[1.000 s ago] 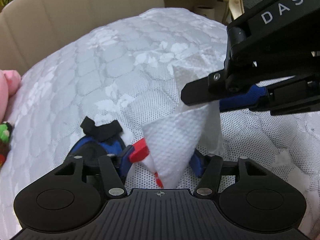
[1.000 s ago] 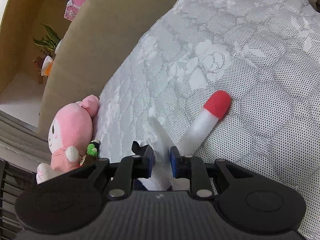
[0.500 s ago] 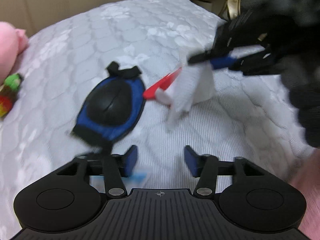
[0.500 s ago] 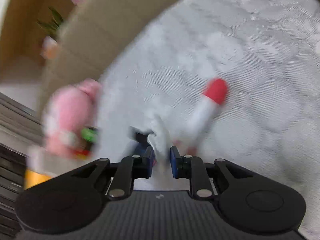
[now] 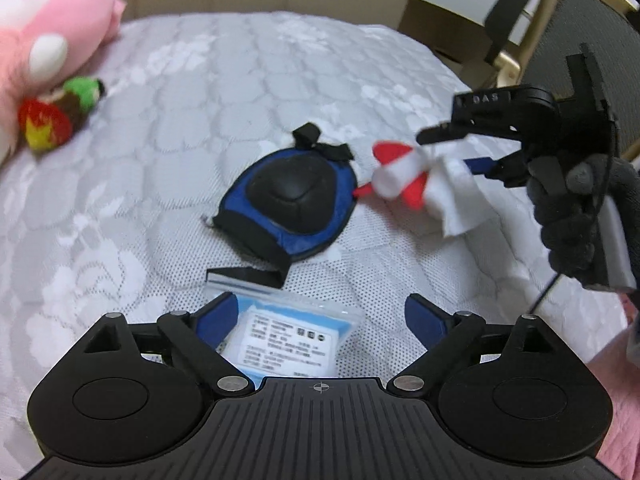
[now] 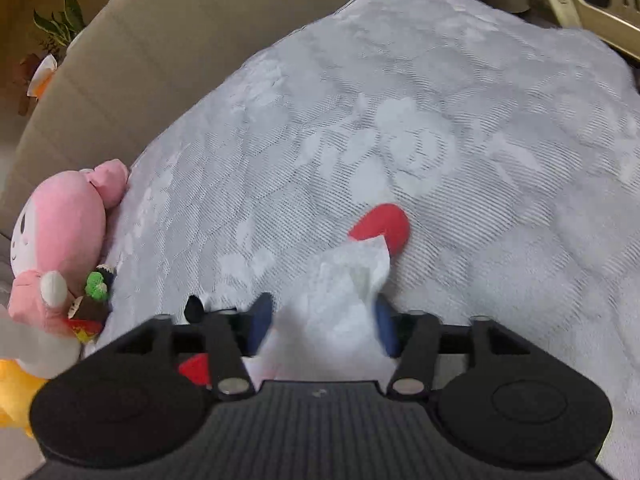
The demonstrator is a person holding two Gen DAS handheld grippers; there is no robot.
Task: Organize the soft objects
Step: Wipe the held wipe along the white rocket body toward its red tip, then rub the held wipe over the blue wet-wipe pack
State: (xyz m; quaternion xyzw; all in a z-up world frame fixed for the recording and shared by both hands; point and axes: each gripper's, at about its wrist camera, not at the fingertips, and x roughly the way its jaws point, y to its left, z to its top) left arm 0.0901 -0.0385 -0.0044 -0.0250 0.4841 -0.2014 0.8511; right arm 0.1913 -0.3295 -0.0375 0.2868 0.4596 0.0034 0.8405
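Left wrist view: the left tongs [image 5: 318, 312] are opening with nothing between them, hanging over a clear bag [image 5: 290, 338] of blue-and-white contents that lies on the bed [image 5: 160, 168]. Just beyond it sits the blue-and-black knee pad [image 5: 290, 206], a loose strap end trailing toward the bag. To the right, the right tongs [image 5: 456, 148], held by a gloved hand [image 5: 576, 208], are opening around a white tissue [image 5: 456, 196] and a red-and-white rocket toy [image 5: 396, 172], which seem to hang just above the bed.

Risks, as I judge them: with the right tongs spreading, tissue and rocket may drop as one untidy bundle, or the tissue may cling to a pad and get dragged along when the hand pulls away. The rocket's red fin lies close to the pad's edge, so a careless drop could land it on the pad. If the left tongs go for the bag, the slick film could slip, and the strap could be pinched along with it.

The right wrist view shows the tissue [image 6: 340, 300] between the spread blue pads [image 6: 260, 320], whether touching them I cannot tell, with the rocket's red nose [image 6: 384, 228] poking out beyond it. It also shows the pink plush [image 6: 60, 240] whole, against the headboard [image 6: 160, 60]; the left view cuts it off. Only the left view shows the bag and all of the knee pad.
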